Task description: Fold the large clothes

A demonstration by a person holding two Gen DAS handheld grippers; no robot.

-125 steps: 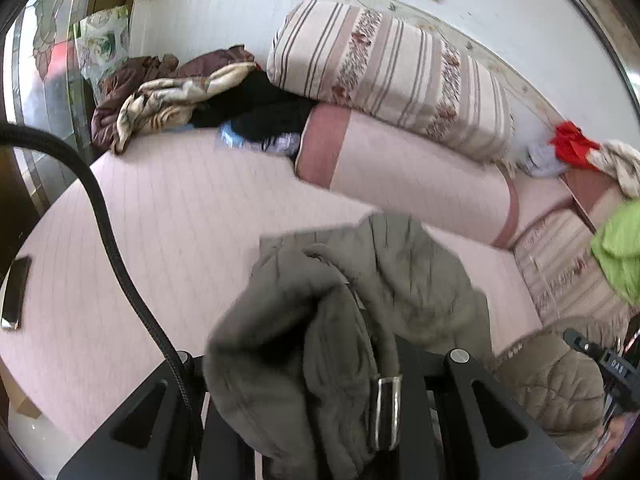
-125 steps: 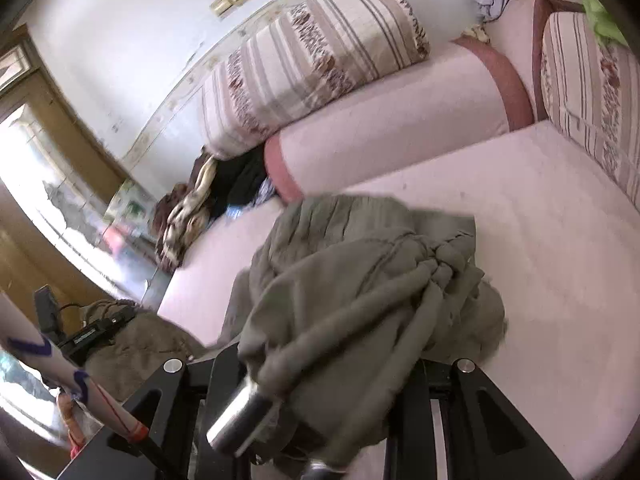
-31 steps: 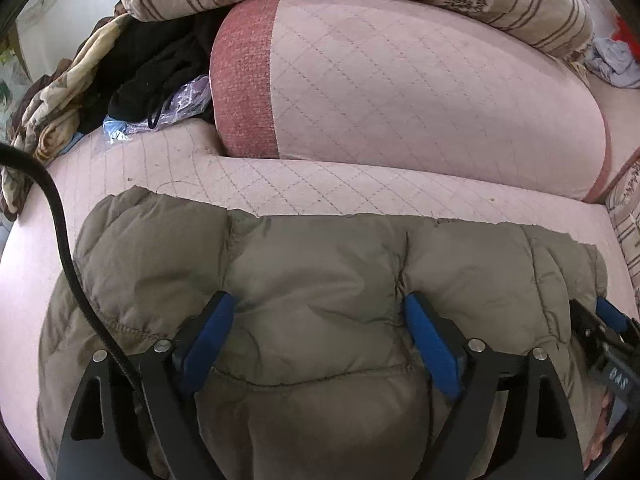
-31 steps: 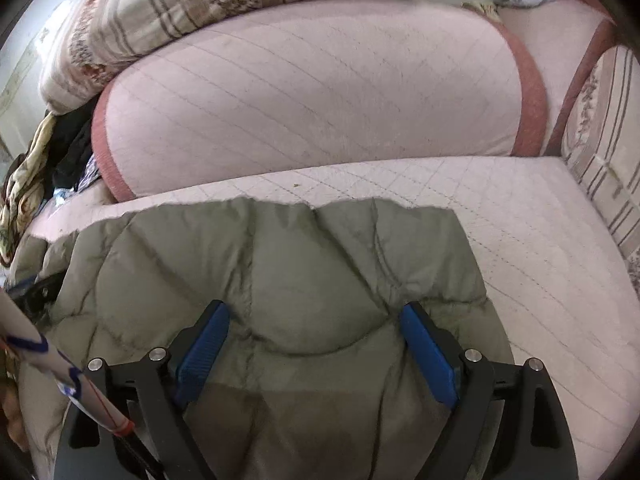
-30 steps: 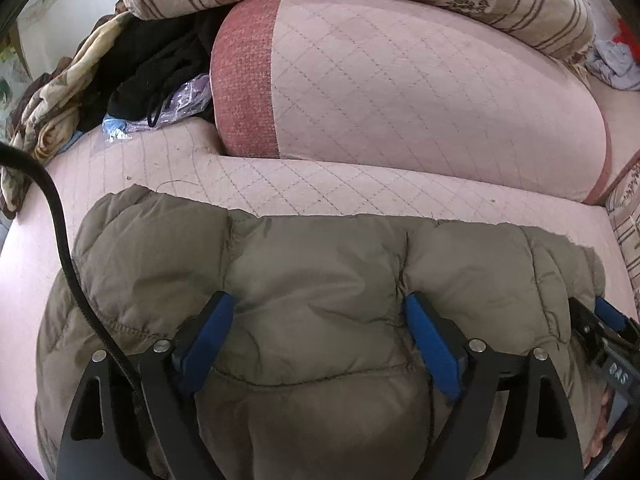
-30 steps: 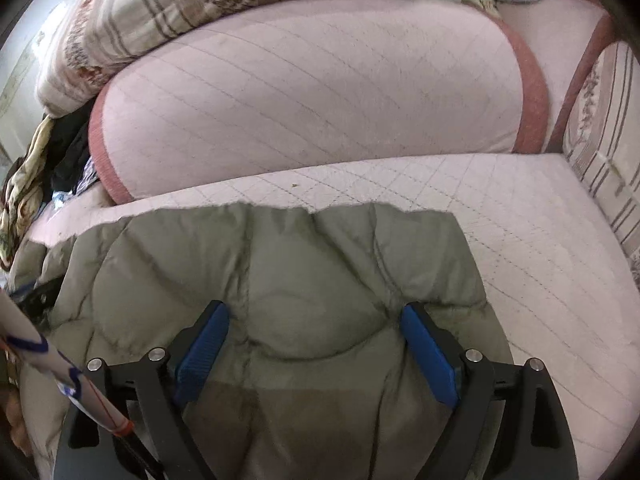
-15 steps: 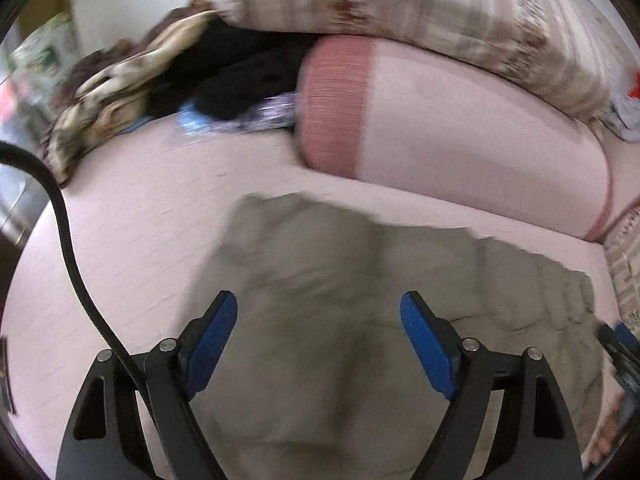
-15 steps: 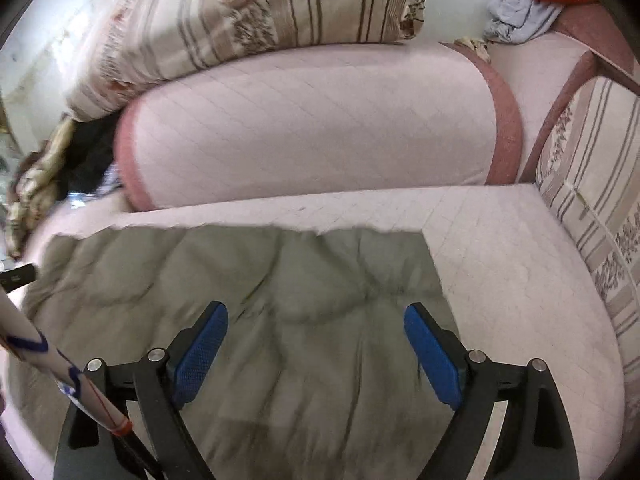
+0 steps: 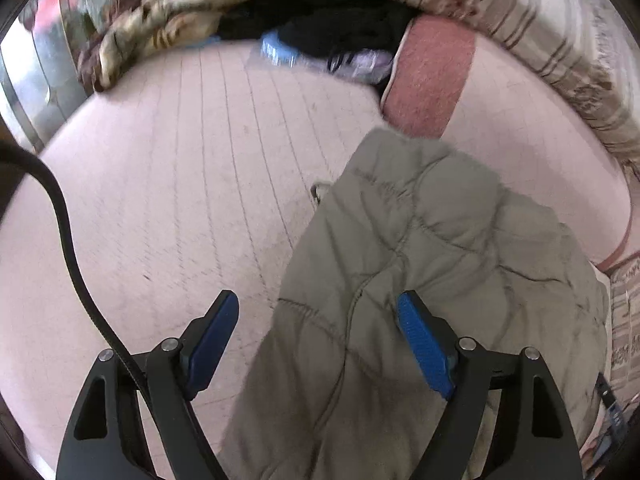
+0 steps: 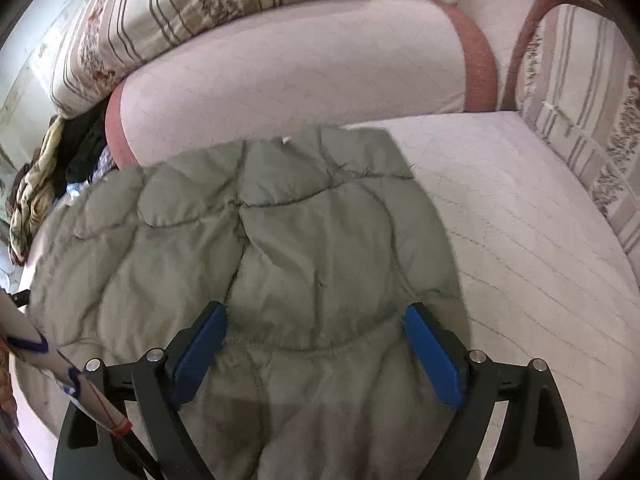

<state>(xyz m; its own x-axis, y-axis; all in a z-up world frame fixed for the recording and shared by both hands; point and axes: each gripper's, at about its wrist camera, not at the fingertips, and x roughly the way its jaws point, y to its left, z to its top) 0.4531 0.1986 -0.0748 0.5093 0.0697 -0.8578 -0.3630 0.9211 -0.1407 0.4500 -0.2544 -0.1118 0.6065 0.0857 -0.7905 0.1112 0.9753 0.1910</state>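
Observation:
An olive quilted puffer jacket (image 9: 432, 264) lies spread flat on the pink quilted bed (image 9: 180, 200). My left gripper (image 9: 316, 320) is open and empty above the jacket's left edge; its right blue pad (image 9: 424, 344) is over the fabric and its left pad is over bare bed. In the right wrist view the jacket (image 10: 280, 232) fills the centre, and my right gripper (image 10: 316, 344) is open and empty just above its near part.
A long pink bolster (image 10: 300, 64) with red ends lies behind the jacket, with a striped floral pillow (image 10: 180, 12) on top. A heap of dark and patterned clothes (image 9: 240, 16) sits at the back left. A striped cushion (image 10: 580, 120) stands on the right.
Both grippers let go of the jacket, now spread flat. In the last half second the left gripper swung left towards the jacket's left edge; the right gripper moved slightly closer to it.

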